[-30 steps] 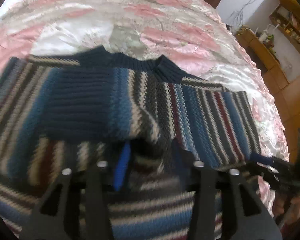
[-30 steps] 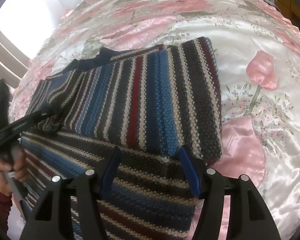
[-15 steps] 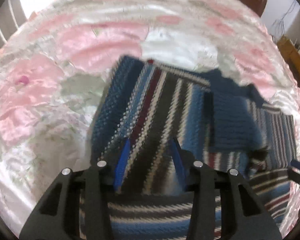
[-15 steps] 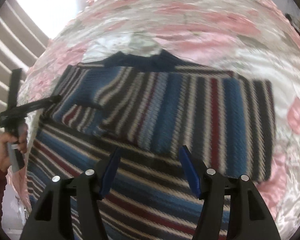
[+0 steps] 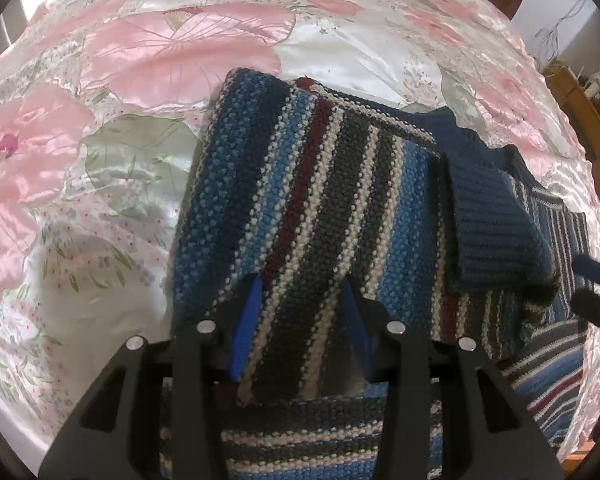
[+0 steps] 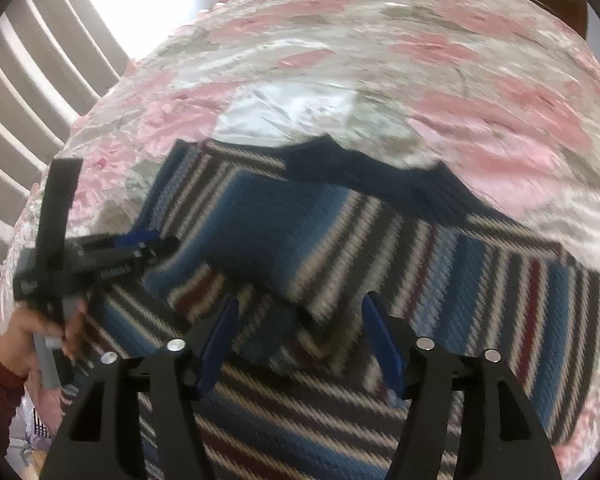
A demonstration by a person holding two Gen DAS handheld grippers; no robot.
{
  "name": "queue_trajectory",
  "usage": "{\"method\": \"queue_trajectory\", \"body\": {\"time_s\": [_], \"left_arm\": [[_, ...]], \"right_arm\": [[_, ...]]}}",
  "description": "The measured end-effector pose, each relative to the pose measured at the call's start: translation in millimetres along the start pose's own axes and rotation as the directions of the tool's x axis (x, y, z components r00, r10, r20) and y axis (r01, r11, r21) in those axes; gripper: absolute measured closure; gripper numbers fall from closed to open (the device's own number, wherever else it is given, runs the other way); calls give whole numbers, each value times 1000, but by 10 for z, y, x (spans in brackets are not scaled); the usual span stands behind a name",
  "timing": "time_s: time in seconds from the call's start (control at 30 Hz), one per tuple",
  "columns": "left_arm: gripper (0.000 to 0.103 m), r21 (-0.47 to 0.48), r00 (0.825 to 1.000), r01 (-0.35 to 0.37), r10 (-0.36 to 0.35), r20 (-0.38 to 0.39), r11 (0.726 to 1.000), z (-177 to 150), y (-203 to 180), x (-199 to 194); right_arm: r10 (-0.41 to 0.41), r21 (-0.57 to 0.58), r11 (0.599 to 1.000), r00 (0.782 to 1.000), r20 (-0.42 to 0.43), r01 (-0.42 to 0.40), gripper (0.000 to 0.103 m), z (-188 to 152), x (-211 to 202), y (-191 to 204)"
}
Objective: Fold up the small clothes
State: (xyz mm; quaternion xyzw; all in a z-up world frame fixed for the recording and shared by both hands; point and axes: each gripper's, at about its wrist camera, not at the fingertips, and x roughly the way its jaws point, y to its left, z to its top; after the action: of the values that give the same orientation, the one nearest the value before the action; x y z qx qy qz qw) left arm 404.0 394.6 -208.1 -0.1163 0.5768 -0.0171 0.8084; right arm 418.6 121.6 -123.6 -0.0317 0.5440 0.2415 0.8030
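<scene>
Spread over the pink floral bedspread [image 5: 148, 64], striped knit sweater [image 5: 324, 184] with sleeves folded across its body — lower hem cut off by both views. Over the sweater's left sleeve, left gripper [image 5: 302, 320], jaws parted around a knit fold, grip unclear. Above the sweater's lower body, right gripper [image 6: 300, 340] — jaws wide apart, empty, view blurred.

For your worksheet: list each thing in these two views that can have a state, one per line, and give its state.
Sweater: partly folded, sleeves turned in over the body, lying on the bedspread.
Left gripper: open, fingers over the folded sleeve.
Right gripper: open, over the sweater.
Bedspread: spread out, lightly wrinkled.
</scene>
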Motion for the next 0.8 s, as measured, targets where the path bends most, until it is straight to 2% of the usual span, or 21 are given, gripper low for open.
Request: {"method": "queue_trajectory", "body": {"time_s": [0.13,0.2,0.27,0.3,0.37,0.4,0.5,0.63,0.7,0.8], "left_arm": [[62,-4,1000,6,-6,2,1000,-6,7,-1],[62,-5,1000,10,-10,4,1000,-16,18,-6],[62,-4,1000,11,-11,8,1000,-22,16,-10],[62,-5,1000,12,-12,9,1000,-29,29,-18],[62,-4,1000,11,-11,11,1000,-33,25,-18],[62,-5,1000,10,-10,13,1000,-35,22,-19],[62,-4,1000,8,-8,15,1000,-39,26,-25],[62,-9,1000,3,-3,18,1000,-43,23,-27],[62,-7,1000,-6,6,20,1000,-46,11,-25],[62,-5,999,-25,25,26,1000,-50,-19,-19]], "right_arm": [[-14,-42,999,999,-41,13,36,100,227,135],[-70,-54,996,995,-75,66,41,110,379,147],[-88,-68,994,992,-96,82,69,81,472,122],[-105,-69,993,989,-102,98,73,57,501,82],[-68,-32,997,994,-84,66,89,26,453,-33],[-49,-12,999,996,-73,49,91,11,408,-83],[30,81,996,999,-26,-28,91,-56,227,-322],[127,220,966,991,34,-132,91,-275,13,-748],[121,253,959,992,33,-125,85,-450,-58,-941],[83,286,954,996,21,-86,69,-693,-139,-1180]]}}
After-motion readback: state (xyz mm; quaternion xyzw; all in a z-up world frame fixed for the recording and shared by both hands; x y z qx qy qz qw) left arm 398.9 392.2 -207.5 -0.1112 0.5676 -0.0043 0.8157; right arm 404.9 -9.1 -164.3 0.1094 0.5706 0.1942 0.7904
